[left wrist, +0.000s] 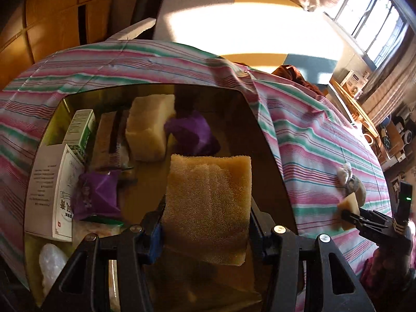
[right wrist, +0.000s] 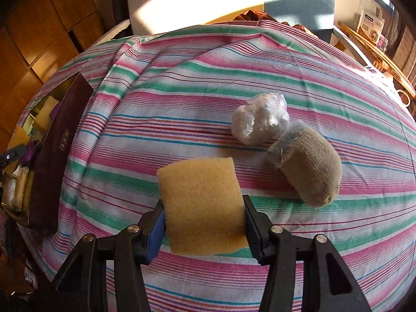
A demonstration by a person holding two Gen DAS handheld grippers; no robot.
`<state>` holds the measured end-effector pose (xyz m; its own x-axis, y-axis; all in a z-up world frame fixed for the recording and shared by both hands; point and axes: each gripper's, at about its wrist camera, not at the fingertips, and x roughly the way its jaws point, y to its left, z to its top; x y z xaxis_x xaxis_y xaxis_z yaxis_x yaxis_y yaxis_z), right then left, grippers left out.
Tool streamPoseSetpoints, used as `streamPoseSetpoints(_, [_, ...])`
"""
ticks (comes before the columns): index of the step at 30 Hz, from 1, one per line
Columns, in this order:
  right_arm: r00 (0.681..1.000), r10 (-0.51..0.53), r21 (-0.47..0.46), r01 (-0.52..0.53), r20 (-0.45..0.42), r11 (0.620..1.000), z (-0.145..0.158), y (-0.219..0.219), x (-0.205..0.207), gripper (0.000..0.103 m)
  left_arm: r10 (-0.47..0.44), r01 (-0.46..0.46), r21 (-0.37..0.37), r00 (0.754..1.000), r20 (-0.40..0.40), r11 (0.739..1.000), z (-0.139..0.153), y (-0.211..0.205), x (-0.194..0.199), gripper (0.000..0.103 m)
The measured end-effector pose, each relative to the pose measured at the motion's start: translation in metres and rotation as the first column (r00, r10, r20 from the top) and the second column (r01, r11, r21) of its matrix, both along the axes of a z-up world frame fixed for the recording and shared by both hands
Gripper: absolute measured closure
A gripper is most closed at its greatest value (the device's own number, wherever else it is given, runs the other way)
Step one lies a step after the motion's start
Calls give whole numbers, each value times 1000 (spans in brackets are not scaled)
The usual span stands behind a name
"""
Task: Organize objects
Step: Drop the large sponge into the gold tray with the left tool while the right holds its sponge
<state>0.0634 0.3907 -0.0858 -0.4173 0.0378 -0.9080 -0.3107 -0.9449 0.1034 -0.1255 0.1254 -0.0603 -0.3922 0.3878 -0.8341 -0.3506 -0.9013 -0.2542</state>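
Observation:
My left gripper (left wrist: 206, 225) is shut on a yellow sponge (left wrist: 208, 202) and holds it over the open dark box (left wrist: 262, 135). The box holds another sponge block (left wrist: 149, 127), purple packets (left wrist: 191, 132), and white cartons (left wrist: 52, 189). My right gripper (right wrist: 204, 222) is shut on a second yellow sponge (right wrist: 200, 202) just above the striped bedsheet (right wrist: 182, 98). It also shows in the left wrist view (left wrist: 347, 212) at the far right. A clear plastic bundle (right wrist: 260, 122) and a beige rolled sock (right wrist: 306, 166) lie on the sheet right of that sponge.
The box (right wrist: 57, 156) sits at the left of the bed in the right wrist view, its dark side wall facing me. Wooden cabinets (right wrist: 39, 26) stand behind on the left. A cluttered wooden shelf (left wrist: 364, 109) and a window (left wrist: 369, 18) are on the right.

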Motion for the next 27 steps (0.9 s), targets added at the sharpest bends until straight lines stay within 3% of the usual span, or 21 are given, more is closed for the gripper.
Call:
streamPoseSetpoints(7, [1000, 9, 2, -9, 2, 1000, -1, -3, -3, 49, 36, -34, -96, 999, 20, 995, -26, 14, -40, 49])
streamPoseSetpoints(14, [1000, 14, 13, -14, 10, 1000, -3, -5, -5, 49, 5, -1, -118, 999, 31, 993, -34, 46, -64, 47])
streamPoseSetpoints(19, [1000, 11, 14, -11, 6, 1000, -2, -4, -5, 49, 4, -7, -140, 1000, -21, 990, -27, 52, -59, 33])
streamPoseSetpoints(24, [1000, 2, 19, -2, 9, 1000, -3, -3, -5, 49, 32, -38, -147, 999, -40, 988, -21, 35, -50, 31])
streamPoseSetpoints(27, [1000, -5, 25, 4, 15, 1000, -4, -1, -4, 49, 54, -69, -150, 993, -104, 986, -9, 24, -34, 31])
